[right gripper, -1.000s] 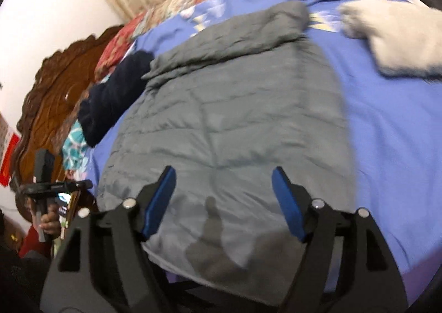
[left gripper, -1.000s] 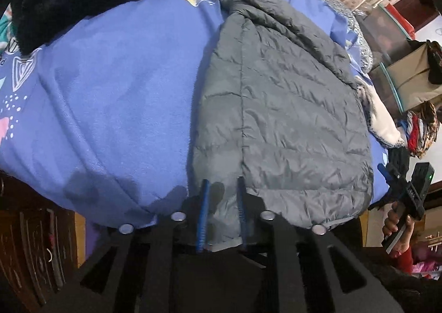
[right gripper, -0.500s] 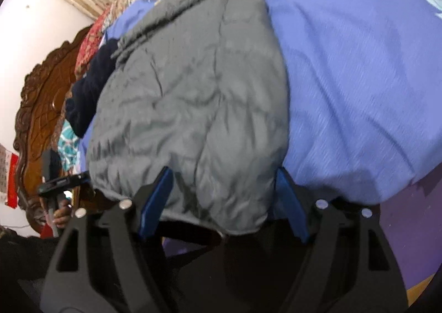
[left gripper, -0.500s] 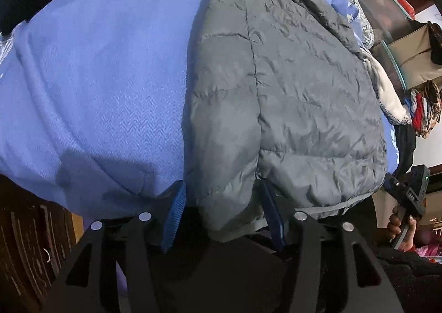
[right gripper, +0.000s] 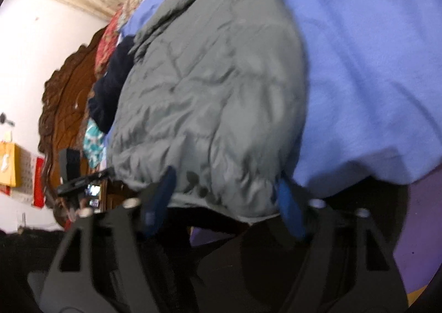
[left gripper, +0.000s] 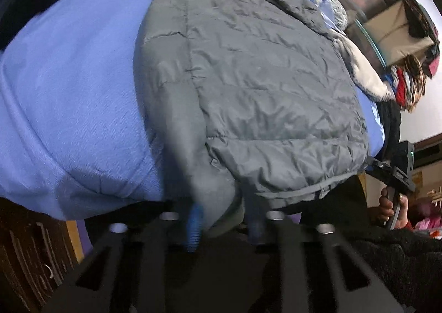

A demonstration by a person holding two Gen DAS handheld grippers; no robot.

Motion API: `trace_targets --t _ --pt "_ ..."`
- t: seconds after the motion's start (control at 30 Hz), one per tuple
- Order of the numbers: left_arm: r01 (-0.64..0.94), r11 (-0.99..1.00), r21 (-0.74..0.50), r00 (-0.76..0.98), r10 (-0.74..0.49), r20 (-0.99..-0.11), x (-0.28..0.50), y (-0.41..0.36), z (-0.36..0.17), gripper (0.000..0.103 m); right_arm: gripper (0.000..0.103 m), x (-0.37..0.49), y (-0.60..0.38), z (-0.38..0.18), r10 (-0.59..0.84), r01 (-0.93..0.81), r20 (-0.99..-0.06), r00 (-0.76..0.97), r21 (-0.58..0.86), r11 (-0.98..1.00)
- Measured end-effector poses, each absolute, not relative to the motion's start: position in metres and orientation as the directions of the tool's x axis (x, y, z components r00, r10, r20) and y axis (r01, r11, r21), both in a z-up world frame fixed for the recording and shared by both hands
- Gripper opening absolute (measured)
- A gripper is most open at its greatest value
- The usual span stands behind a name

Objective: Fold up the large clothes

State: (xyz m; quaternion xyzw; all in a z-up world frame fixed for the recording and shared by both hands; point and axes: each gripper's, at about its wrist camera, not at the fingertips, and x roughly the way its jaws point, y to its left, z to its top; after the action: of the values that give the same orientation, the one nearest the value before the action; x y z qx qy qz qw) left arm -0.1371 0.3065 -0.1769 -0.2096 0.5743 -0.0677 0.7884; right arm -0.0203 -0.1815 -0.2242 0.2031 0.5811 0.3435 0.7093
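We are at the edge of a bed [left gripper: 69, 108] spread with a blue blanket [right gripper: 359, 78], a carved dark wooden headboard [right gripper: 66, 108] against a white wall at its far end. A grey quilted jacket [left gripper: 262, 86] lies flat along the blanket, its hem hanging a little over the near edge of the bed, its collar end away from us. A dark blue garment [right gripper: 110, 94] sits beside it toward the headboard, and a white fluffy item [left gripper: 364, 75] lies on its other side.

Our left gripper [left gripper: 223, 221] is at the hem corner, its jaws closing with a fold of the jacket's edge between the blue pads (both views are blurred here); the pads look pressed on the fabric. Our right gripper [right gripper: 223, 199] is at the opposite hem corner, jaws also closing, the hem between them, the pads standing at either side of the fabric and not clearly pinching it. The right hand [left gripper: 389, 208] shows at the edge of the left view.
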Motion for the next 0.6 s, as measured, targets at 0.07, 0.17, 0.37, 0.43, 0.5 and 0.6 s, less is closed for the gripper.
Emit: trace_targets --t 0.07,0.17,0.37,0.43,0.5,0.6 --pt "-0.124 0.890 -0.438 0.355 -0.372 -0.857 -0.140 0.310 -0.167 0.031 0.009 -0.021 -0.177 -0.226 0.747 -0.249 -0.663 0.053 0.715 0.653" --pt "-0.128 0.842 -0.523 0.423 -0.431 -0.797 -0.145 0.323 -0.140 0.028 0.004 -0.021 -0.183 -0.207 0.803 -0.254 -0.593 0.053 0.770 0.586" --pt "-0.131 0.735 -0.665 0.592 -0.480 -0.647 -0.132 0.350 -0.091 0.028 0.004 0.002 -0.200 -0.140 0.903 -0.337 -0.394 0.171 0.838 0.430" --pt "-0.136 0.702 -0.699 0.638 -0.478 -0.604 -0.119 0.363 -0.079 0.028 0.003 0.018 -0.201 -0.127 0.918 -0.340 -0.343 0.199 0.854 0.393" --pt "-0.141 0.695 -0.705 0.659 -0.465 -0.591 -0.106 0.372 -0.071 0.028 0.003 0.038 -0.199 -0.118 0.925 -0.335 -0.310 0.217 0.867 0.369" --pt "-0.174 0.680 -0.712 0.672 -0.447 -0.591 -0.068 0.383 -0.062 0.028 0.003 0.080 -0.188 -0.111 0.923 -0.301 -0.293 0.248 0.883 0.361"
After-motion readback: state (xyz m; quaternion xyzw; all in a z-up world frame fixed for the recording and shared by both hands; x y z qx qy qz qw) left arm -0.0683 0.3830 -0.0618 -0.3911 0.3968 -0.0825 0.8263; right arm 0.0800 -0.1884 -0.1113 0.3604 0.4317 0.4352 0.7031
